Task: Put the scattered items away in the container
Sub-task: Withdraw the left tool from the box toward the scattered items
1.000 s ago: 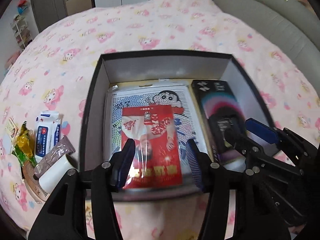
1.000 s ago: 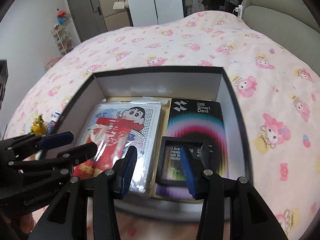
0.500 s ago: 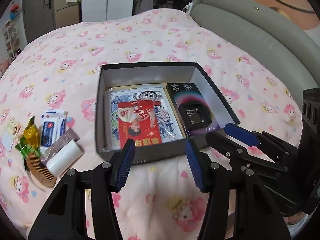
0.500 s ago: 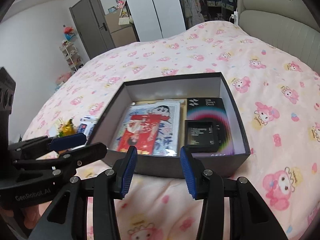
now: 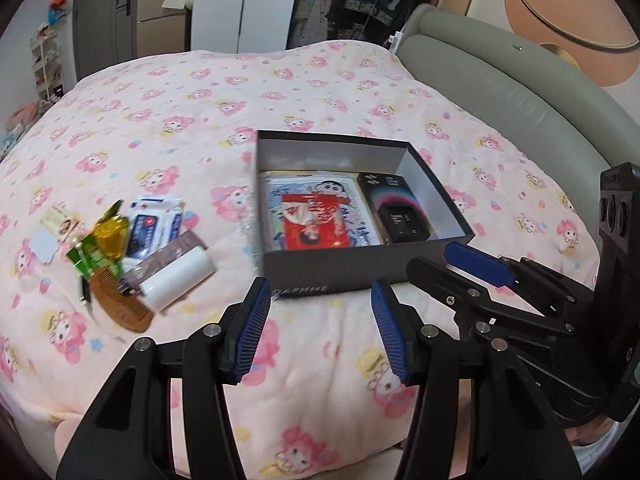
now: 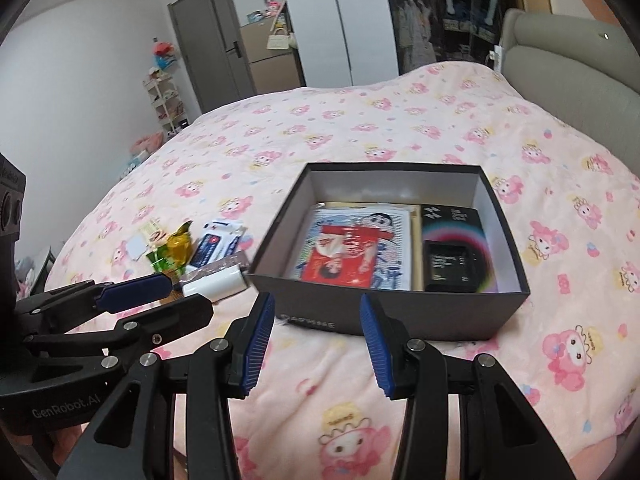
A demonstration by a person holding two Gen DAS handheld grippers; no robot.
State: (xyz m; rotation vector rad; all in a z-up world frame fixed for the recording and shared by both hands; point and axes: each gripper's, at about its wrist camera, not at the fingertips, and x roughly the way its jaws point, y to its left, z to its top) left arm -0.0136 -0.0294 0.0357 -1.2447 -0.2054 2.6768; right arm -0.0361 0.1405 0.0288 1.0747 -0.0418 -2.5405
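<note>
Both pulling back! Left hand-held gripper (image 5: 320, 322) and right hand-held gripper (image 6: 316, 334) wide apart, nothing held, now short of the black box (image 5: 360, 270) they were reaching into 1 s ago. Red packet (image 5: 316, 220) & black "Smart Devil" pack (image 5: 390, 200) sit inside. Comb (image 5: 120, 300), white roll (image 5: 180, 278), wipes (image 5: 154, 228) etc. lie left on the bed (image 5: 280, 92). Box front: "DAPHNE".

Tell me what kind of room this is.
Most likely a bedroom: a bed under a pink cartoon blanket, a padded grey headboard, and an open wardrobe with hanging clothes behind.
</note>
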